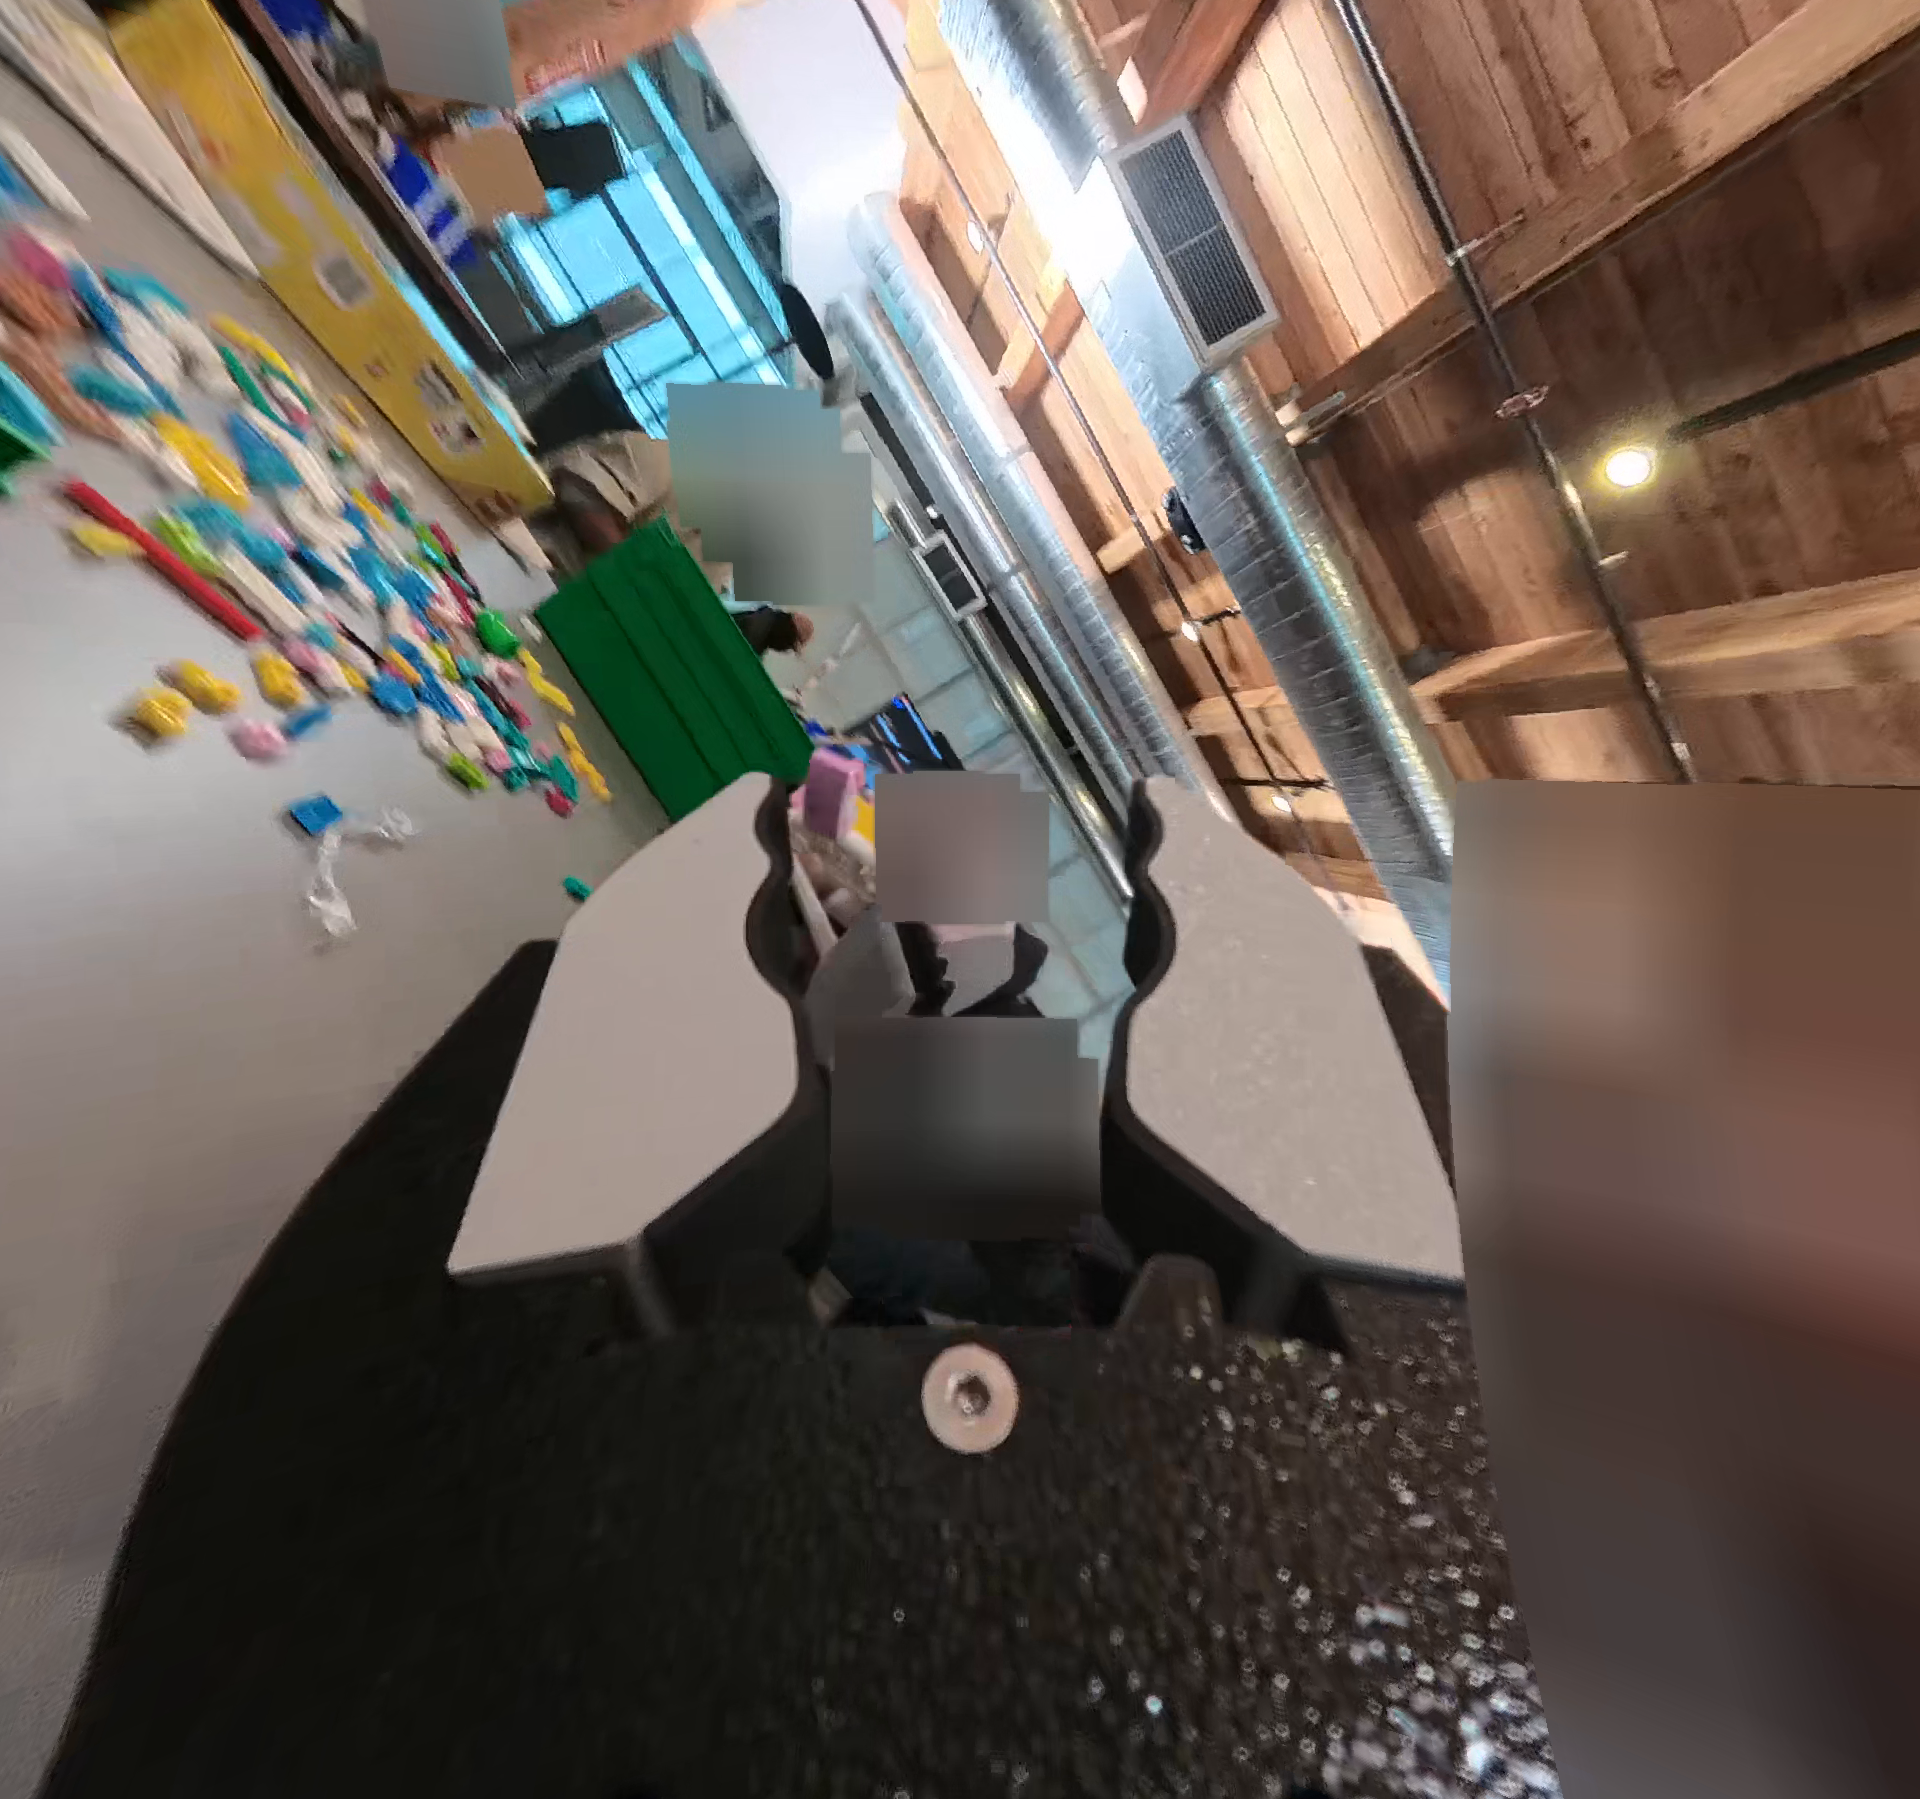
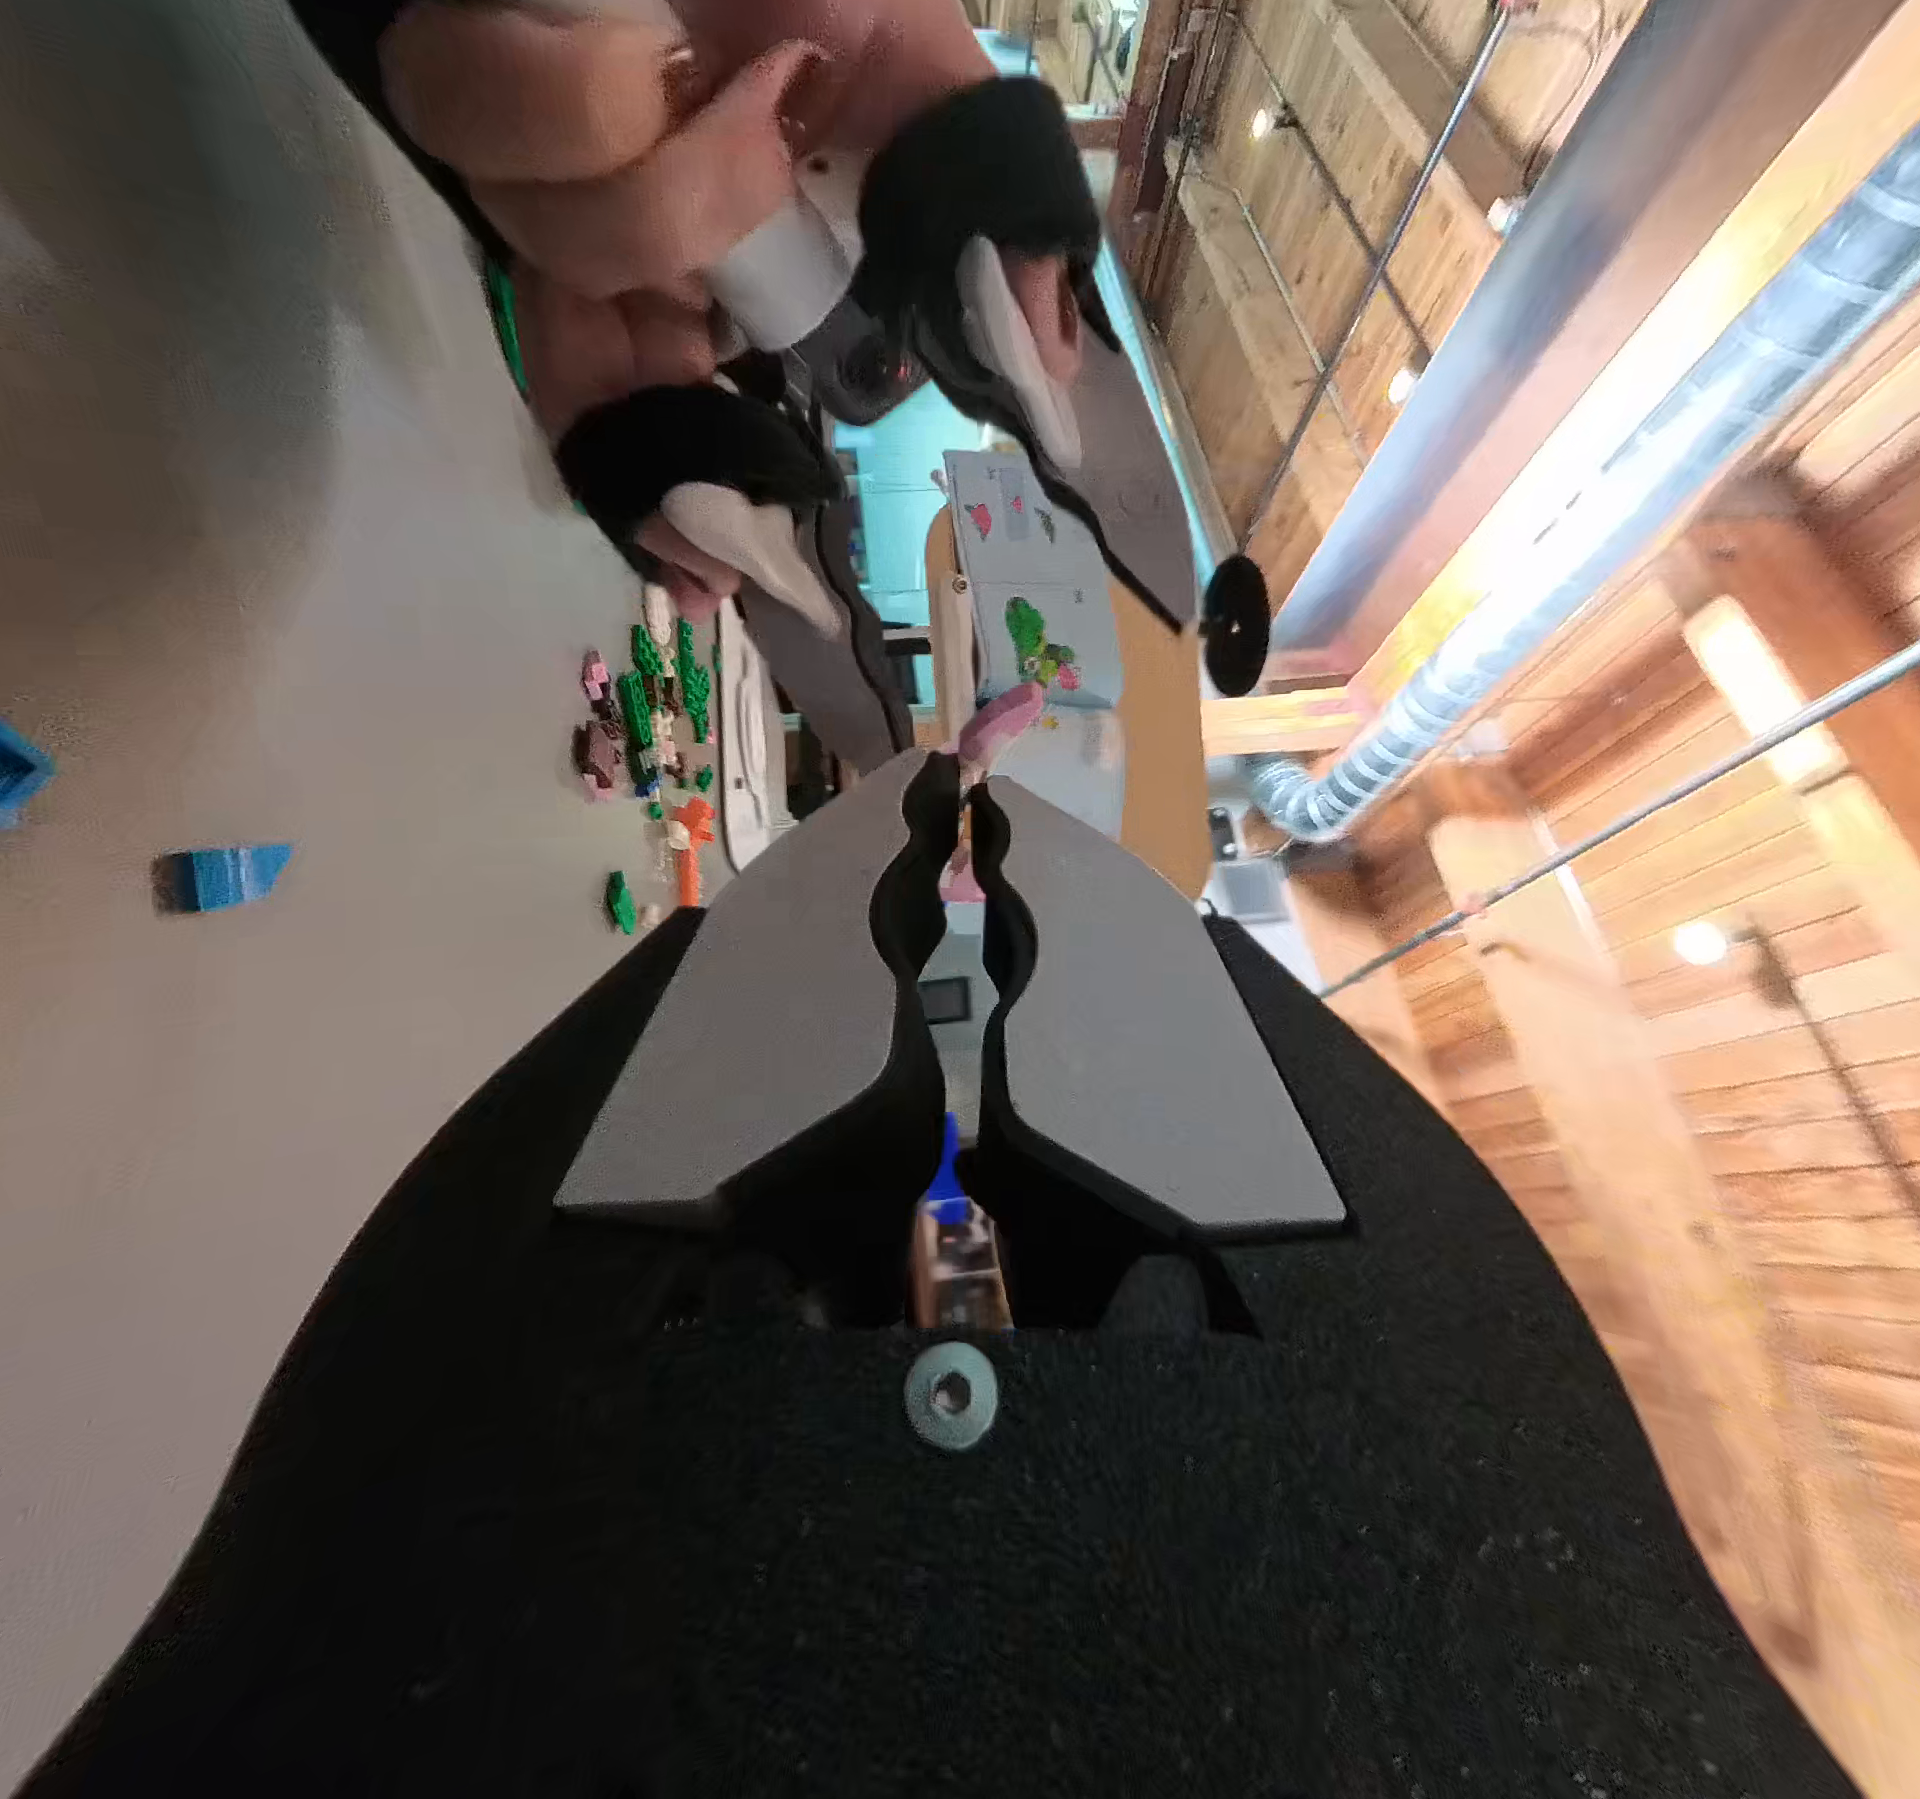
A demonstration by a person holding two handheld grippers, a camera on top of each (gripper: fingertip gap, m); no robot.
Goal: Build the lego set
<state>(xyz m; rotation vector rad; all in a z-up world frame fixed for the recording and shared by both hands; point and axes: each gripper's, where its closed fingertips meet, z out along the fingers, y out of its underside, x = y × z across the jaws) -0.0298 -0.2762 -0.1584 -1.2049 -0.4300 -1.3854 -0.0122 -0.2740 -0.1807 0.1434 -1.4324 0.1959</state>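
My left gripper (image 1: pixel 956 804) is open and empty, raised off the grey table (image 1: pixel 156 1022) and tilted. Many loose coloured Lego pieces (image 1: pixel 312 544) lie on the table far to its left. My right gripper (image 2: pixel 961 778) is shut on a small pink Lego piece (image 2: pixel 1003 715) that sticks out past its tips. In the right wrist view a hand (image 2: pixel 623 118) holds the left gripper (image 2: pixel 1039 679), open, just ahead. A small pile of green, brown and pink pieces (image 2: pixel 644 710) and an orange piece (image 2: pixel 691 845) lie on the table beyond.
A yellow box (image 1: pixel 312 222) and a green ridged block (image 1: pixel 675 679) stand at the table's far side. An open instruction booklet (image 2: pixel 1029 554) stands behind the grippers. Two blue bricks (image 2: pixel 223 876) lie apart on the table. A scrap of clear plastic (image 1: pixel 332 876) lies near the left gripper.
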